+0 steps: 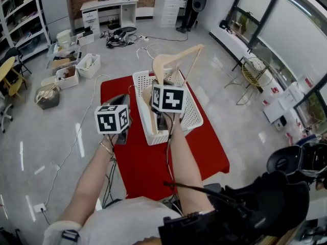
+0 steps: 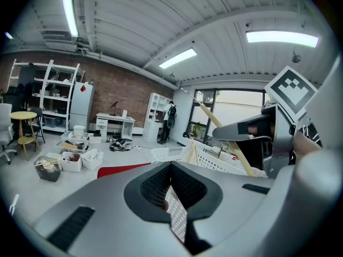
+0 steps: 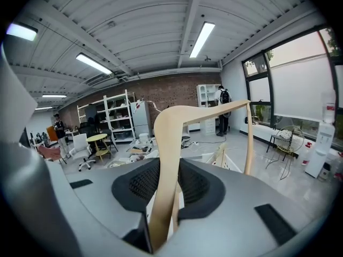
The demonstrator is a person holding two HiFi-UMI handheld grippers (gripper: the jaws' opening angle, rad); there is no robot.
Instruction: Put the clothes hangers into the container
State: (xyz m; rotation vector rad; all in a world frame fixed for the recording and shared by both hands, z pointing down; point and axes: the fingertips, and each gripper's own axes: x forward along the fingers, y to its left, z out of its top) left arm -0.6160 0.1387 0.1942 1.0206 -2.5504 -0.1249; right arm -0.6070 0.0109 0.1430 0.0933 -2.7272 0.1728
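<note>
A pale wooden clothes hanger (image 1: pixel 176 57) is held up over the white slatted basket (image 1: pixel 193 117), which stands on a red mat (image 1: pixel 153 162). My right gripper (image 1: pixel 156 88) is shut on the hanger's thick arm, and in the right gripper view the hanger (image 3: pixel 167 138) rises from between the pads of the right gripper (image 3: pixel 165 167). My left gripper (image 1: pixel 122 98) hovers just left of the basket, and in its own view the left gripper (image 2: pixel 171 167) has its jaws together with nothing between them. That view also shows the hanger's rod (image 2: pixel 228 141) and the basket (image 2: pixel 214 162) ahead to the right.
White bins of odds and ends (image 1: pixel 76 70) and loose cables (image 1: pixel 120 37) lie on the grey floor beyond the mat. A wire chair (image 1: pixel 250 73) stands at the right by the windows. A person (image 1: pixel 191 4) stands at the back. Black gear (image 1: pixel 265 203) sits near my right side.
</note>
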